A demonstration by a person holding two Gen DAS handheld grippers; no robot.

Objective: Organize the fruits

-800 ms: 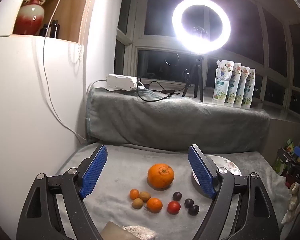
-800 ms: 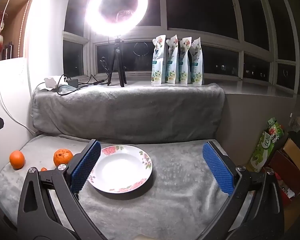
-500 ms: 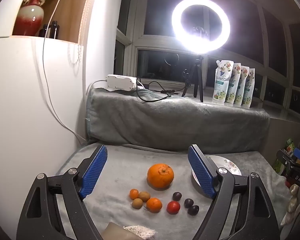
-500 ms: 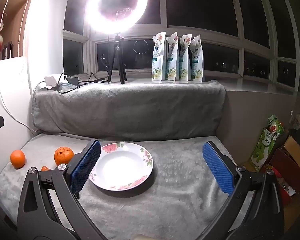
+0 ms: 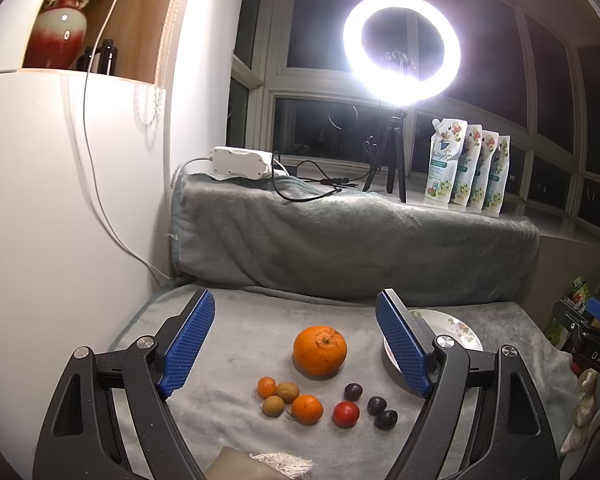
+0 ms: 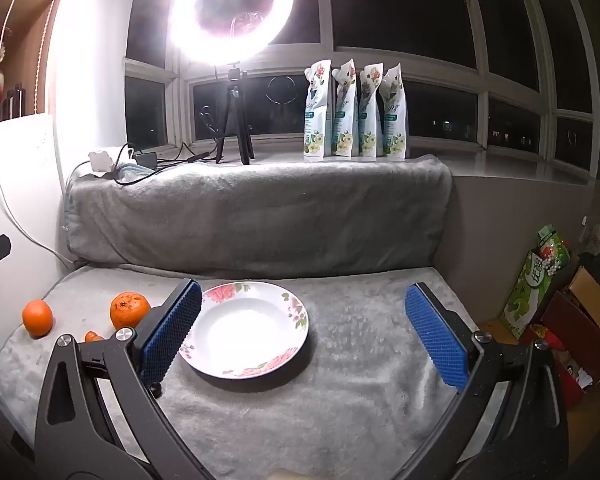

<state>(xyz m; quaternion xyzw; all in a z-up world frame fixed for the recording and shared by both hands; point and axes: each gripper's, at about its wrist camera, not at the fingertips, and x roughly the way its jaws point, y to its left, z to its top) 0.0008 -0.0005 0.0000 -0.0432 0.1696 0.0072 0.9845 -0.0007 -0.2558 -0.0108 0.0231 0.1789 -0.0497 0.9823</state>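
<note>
The left tool (image 5: 296, 344) stands wide open with nothing between its blue ribbed pads, hanging above the fruit; the right tool (image 6: 304, 332) is equally wide and empty, framing the white flower-rimmed plate (image 6: 296, 312). The fruit lies loose on the grey fleece blanket (image 5: 236, 344): a large dimpled orange (image 5: 319, 350) farthest out, and nearer the camera a row of a small mandarin (image 5: 267, 387), two brown round fruits (image 5: 287, 392), a second mandarin (image 5: 307, 409), a red tomato-like fruit (image 5: 345, 414) and three dark plums (image 5: 377, 405). In the right view another orange (image 6: 37, 317) sits apart at the far left. The plate is bare, so sorting looks unstarted. The next move likely calls for lowering the left tool around one fruit, probably the large orange, closing gently, then carrying it right to the plate. Behind, a ring light (image 5: 401, 49) glares.
</note>
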